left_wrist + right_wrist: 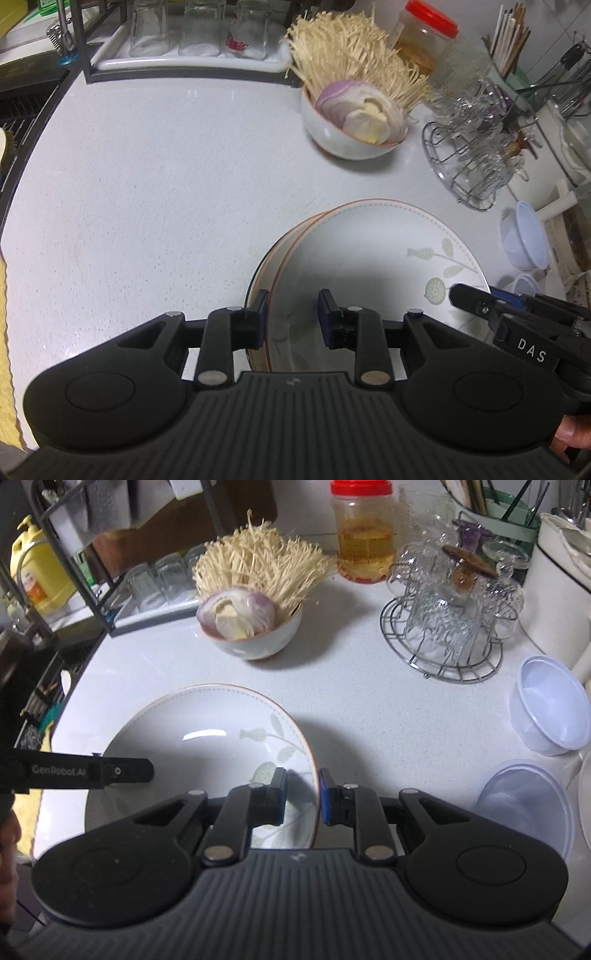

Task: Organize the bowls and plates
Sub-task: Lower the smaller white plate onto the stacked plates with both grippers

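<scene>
A shallow white ceramic plate (207, 738) with a thin orange rim and a pale green leaf print lies on the speckled white stone worktop (147, 184), resting on top of another plate (264, 266) of the same kind whose edge shows beneath its left side. The left hand-held gripper (293, 317) straddles the near left rim of the plate, its jaws parted with one blue-padded finger outside the stack and the other over the plate's hollow. The right hand-held gripper (303, 794) straddles the plate's right rim in the same way, jaws a little apart with a small gap on each side of the rim; whether the pads touch it cannot be told. Behind the plate stands a round white ceramic bowl (258, 642) with an orange lip, filled with a tall bundle of pale, stringy enoki mushrooms (255, 561), slices of purple onion (240, 609) and a yellowish wedge. Behind the bowl is a clear plastic jar (364, 542) with a red lid, holding amber liquid. To the right of the bowl, a round chrome wire rack (447, 627) carries upturned cut-glass cups. Right of the plate sit two translucent white plastic tubs (550, 709), smooth and round. Behind the bowl to the left, clear glass tumblers (195, 29) stand upside down on a white tray (184, 62) in a dark metal frame.
</scene>
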`<state>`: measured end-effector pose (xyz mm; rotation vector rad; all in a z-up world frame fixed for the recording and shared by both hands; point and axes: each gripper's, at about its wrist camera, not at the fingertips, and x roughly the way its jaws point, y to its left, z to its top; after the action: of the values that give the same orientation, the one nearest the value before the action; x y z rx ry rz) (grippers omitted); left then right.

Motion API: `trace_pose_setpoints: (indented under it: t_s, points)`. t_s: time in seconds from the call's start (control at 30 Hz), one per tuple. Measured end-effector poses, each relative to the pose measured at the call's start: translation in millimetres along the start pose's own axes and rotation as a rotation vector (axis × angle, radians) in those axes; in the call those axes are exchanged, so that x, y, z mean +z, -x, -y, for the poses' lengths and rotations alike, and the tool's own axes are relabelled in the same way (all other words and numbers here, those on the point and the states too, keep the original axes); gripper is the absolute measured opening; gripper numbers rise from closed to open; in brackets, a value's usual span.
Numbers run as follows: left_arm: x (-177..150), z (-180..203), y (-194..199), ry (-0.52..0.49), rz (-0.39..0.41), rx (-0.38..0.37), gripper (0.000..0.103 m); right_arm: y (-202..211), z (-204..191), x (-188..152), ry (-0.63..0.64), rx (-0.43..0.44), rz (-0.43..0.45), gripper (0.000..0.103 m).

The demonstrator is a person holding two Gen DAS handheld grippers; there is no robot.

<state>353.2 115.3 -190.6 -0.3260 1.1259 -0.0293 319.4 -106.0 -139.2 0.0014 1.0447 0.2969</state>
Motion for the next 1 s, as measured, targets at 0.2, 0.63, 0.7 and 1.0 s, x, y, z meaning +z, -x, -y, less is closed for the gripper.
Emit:
trace_pose_setpoints:
  t_s: [0.2,0.63,0.7,1.0]
  points:
    - [-10.9,7.5,-3.7,-0.031,0.008,0.037,0.035,-7.8,-1.8,-6.6,0.024,-0.014,0.002,0.023]
    - [-10.9,-3.1,0.3,0.069,0.046,0.000,0.038,-18.7,-3.1,-12.0,0.045,-0.001,0.032,0.027]
    - [-10.1,-9.3,1.7,0.112,0.046,-0.024,0.038,-20.5,-4.4,-11.9,0.054,-0.001,0.033,0.026]
    - [-8.9,-15.0,11.8,0.148,0.035,-0.045,0.038,-23.9,-5.8,-14.6,0.100,-0.007,0.039,0.026]
